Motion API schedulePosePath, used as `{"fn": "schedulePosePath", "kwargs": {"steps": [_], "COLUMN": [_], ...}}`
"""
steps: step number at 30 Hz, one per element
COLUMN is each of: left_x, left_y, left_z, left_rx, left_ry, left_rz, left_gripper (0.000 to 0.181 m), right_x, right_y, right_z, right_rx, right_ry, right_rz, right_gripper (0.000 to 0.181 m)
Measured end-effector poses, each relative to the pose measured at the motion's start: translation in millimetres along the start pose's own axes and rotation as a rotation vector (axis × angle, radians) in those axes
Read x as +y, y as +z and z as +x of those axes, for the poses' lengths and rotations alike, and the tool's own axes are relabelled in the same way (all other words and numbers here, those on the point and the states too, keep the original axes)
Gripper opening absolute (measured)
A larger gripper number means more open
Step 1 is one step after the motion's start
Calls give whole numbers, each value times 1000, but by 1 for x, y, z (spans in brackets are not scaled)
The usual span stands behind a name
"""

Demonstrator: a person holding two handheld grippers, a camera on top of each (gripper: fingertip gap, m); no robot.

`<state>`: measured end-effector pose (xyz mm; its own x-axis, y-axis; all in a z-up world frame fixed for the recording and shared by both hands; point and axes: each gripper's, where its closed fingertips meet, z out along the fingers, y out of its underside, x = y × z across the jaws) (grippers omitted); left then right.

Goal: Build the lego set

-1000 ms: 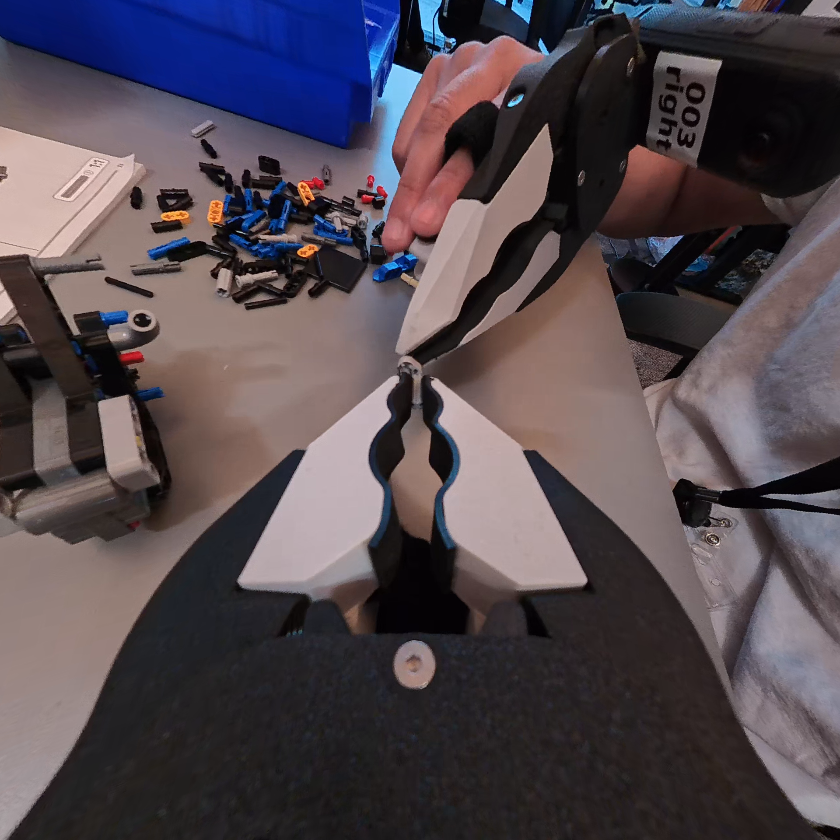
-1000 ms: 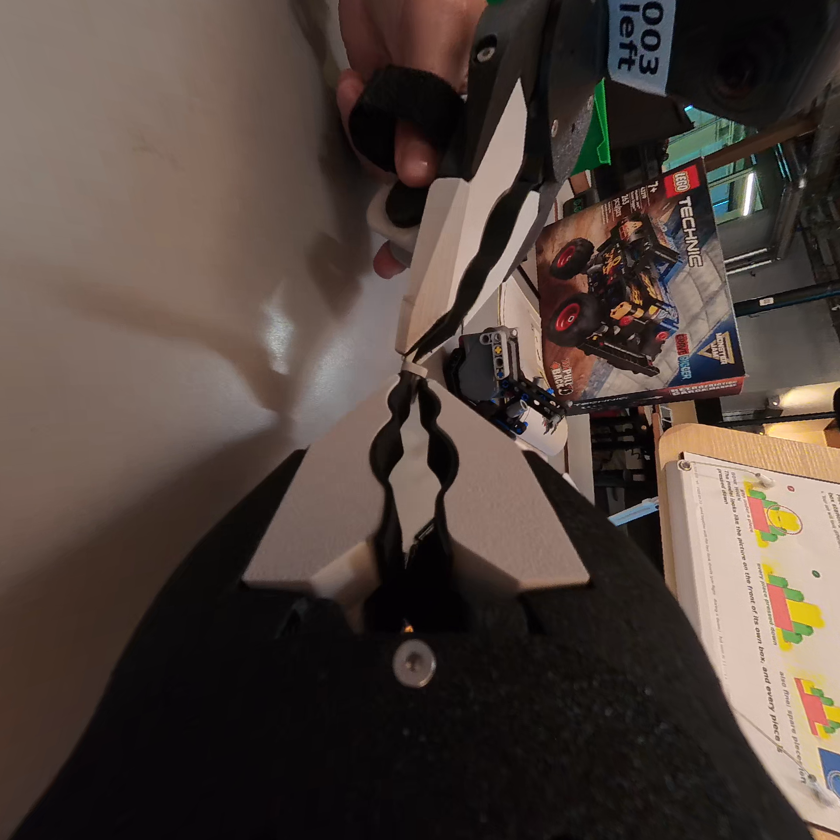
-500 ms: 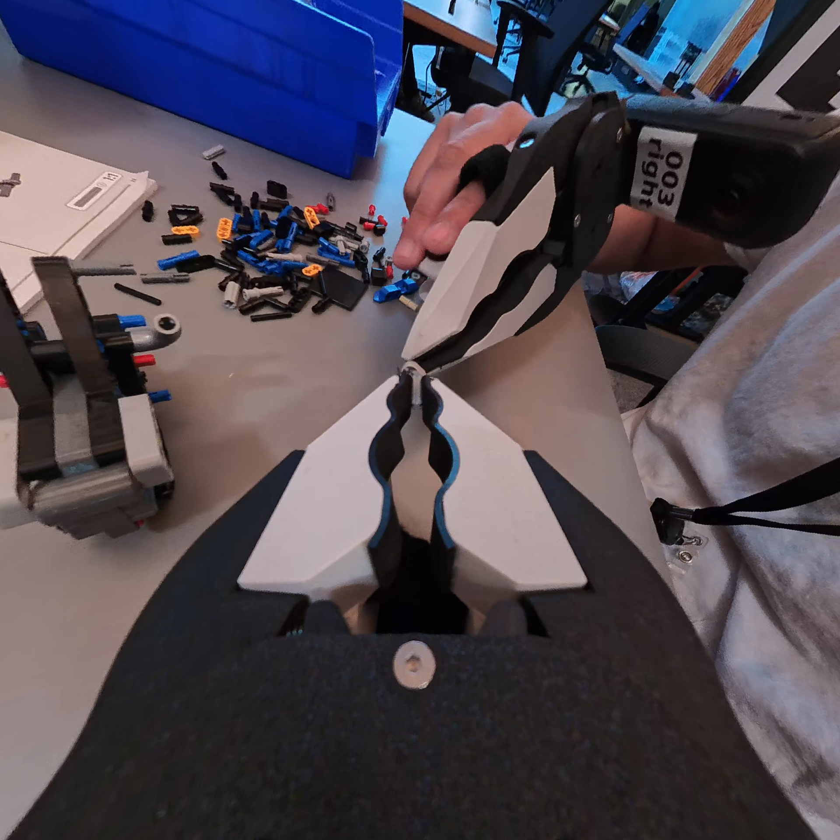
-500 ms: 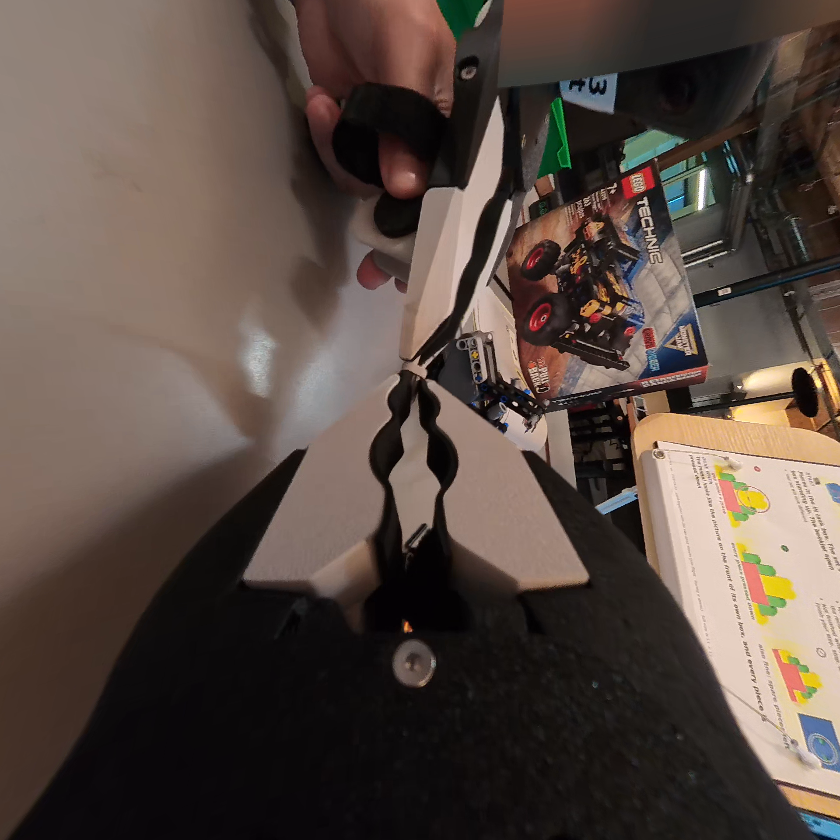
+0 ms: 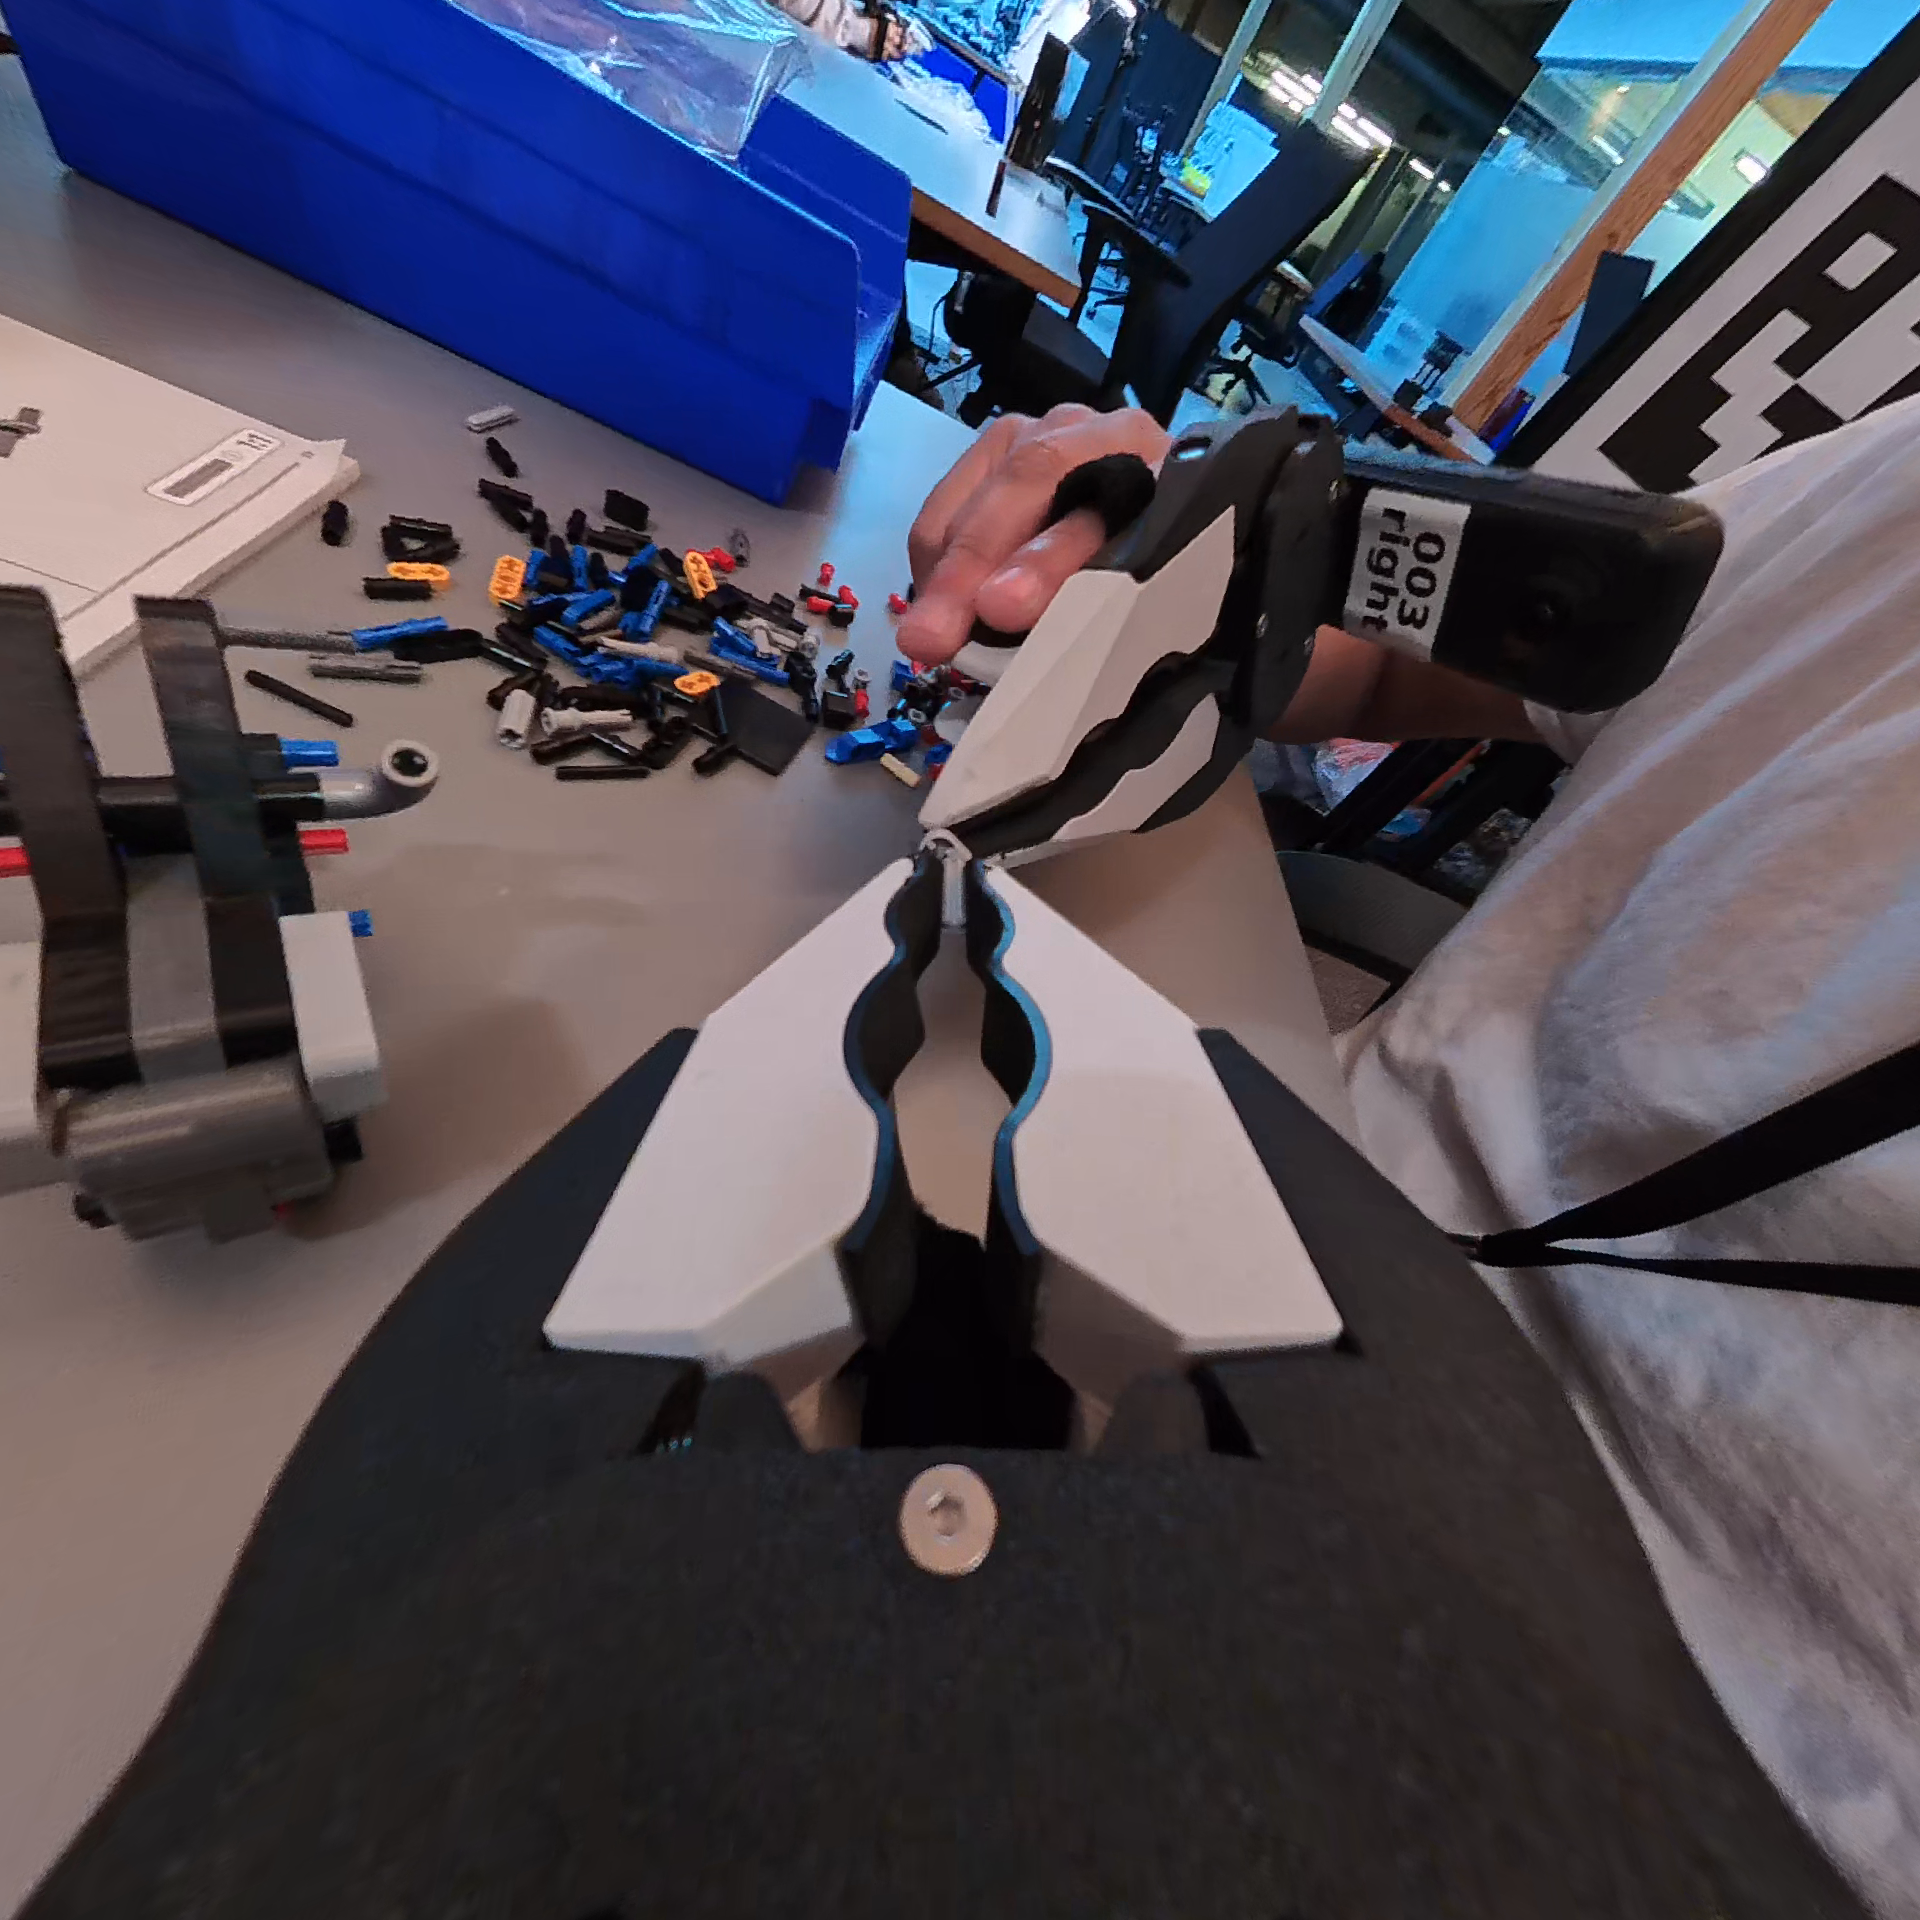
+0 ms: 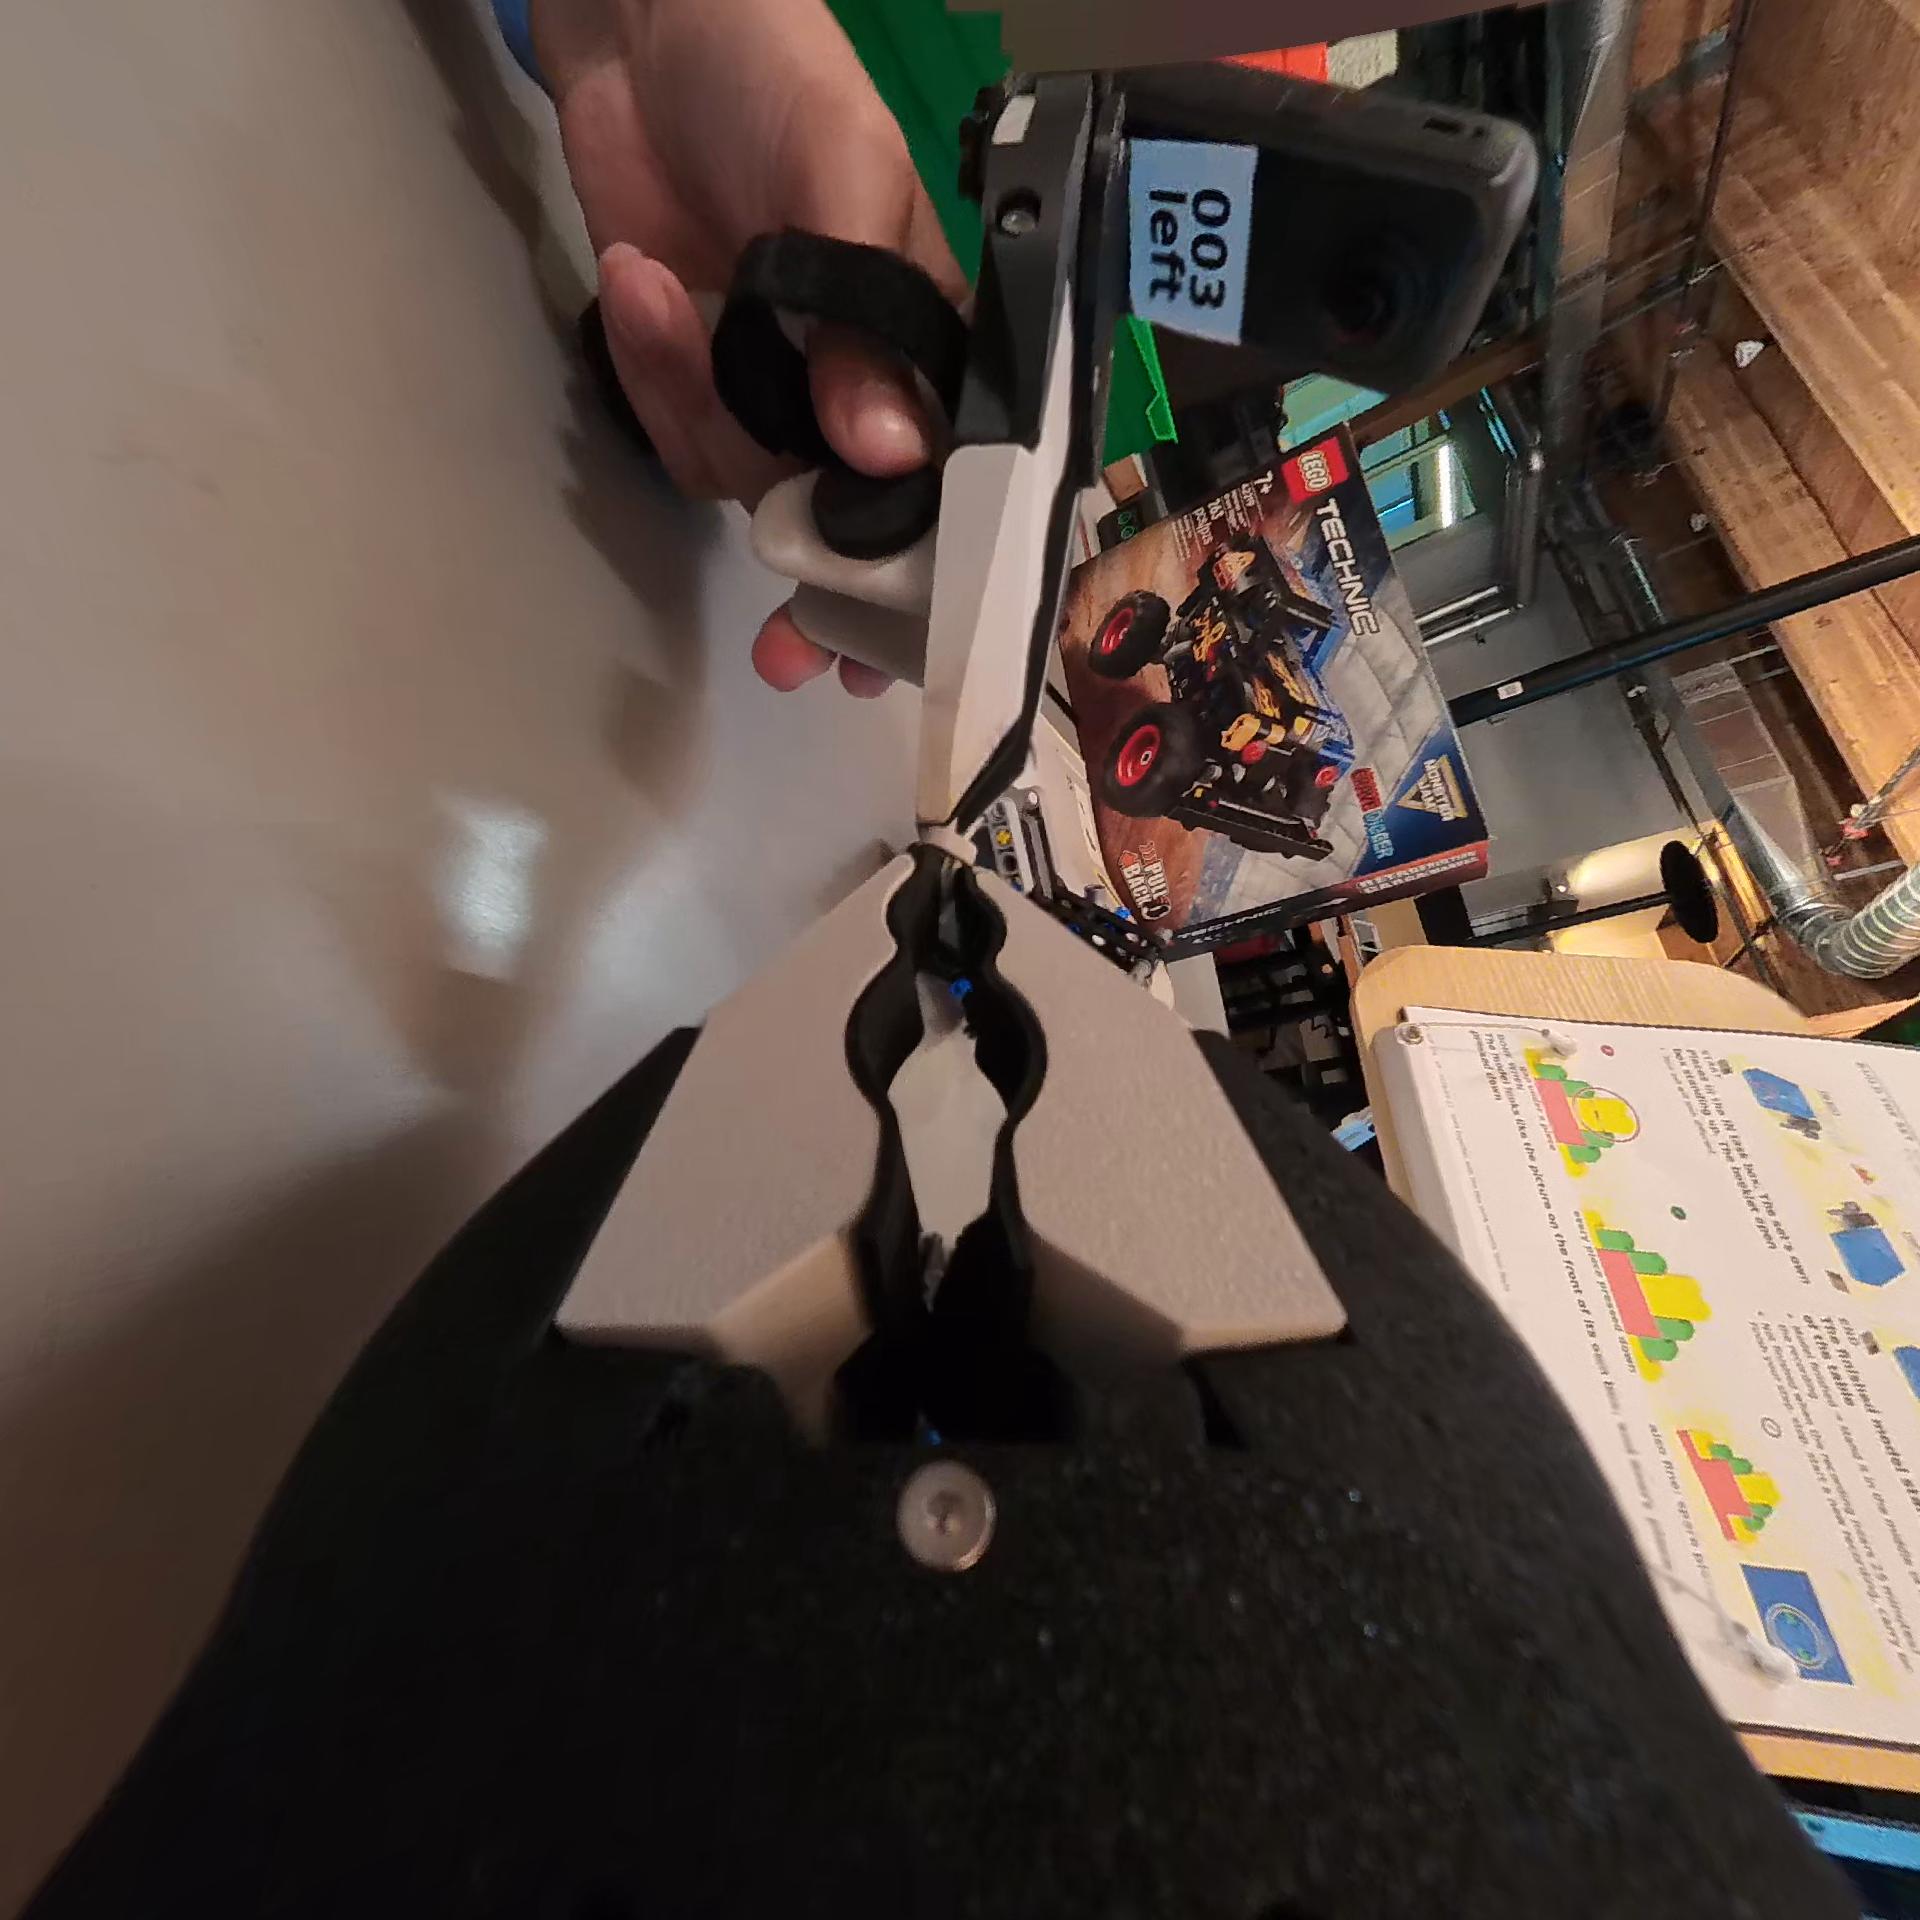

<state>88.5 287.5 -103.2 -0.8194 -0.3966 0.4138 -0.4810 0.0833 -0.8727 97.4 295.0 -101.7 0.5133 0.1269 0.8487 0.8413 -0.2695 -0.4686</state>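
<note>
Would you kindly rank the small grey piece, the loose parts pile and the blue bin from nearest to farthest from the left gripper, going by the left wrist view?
1. small grey piece, pinched at the left gripper's tips, the right gripper meeting it.
2. loose parts pile, ahead and left on the table.
3. blue bin, beyond the pile, at the back.

Both handheld grippers are lifting and tilting together. In the left wrist view, the white-and-black right gripper (image 5: 951, 836) and the person's hand (image 5: 1013, 545) holding it are sinking lower in the frame, opening more of the room behind. The scattered pile of small blue, black and orange lego pieces (image 5: 634, 634) is sliding lower too. In the right wrist view, the left gripper (image 6: 940, 831) is turning, bringing its labelled black camera housing (image 6: 1340, 229) fully into sight.
</note>
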Motion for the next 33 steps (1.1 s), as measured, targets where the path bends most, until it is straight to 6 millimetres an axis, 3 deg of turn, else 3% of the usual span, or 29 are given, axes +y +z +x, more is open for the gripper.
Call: {"fn": "schedulePosePath", "kwargs": {"steps": [18,33], "left_x": [1,8], "left_y": [-2,-2], "left_z": [-8,-5], "left_rx": [6,31], "left_ry": [-54,-85], "left_rz": [-6,-38], "left_gripper": [3,2], "right_x": [11,8], "right_y": [-2,-1], "right_z": [-1,-9], "right_rx": [-18,-35], "right_ry": [-59,-105], "right_rz": [-37,-52], "right_gripper": [2,2]}}
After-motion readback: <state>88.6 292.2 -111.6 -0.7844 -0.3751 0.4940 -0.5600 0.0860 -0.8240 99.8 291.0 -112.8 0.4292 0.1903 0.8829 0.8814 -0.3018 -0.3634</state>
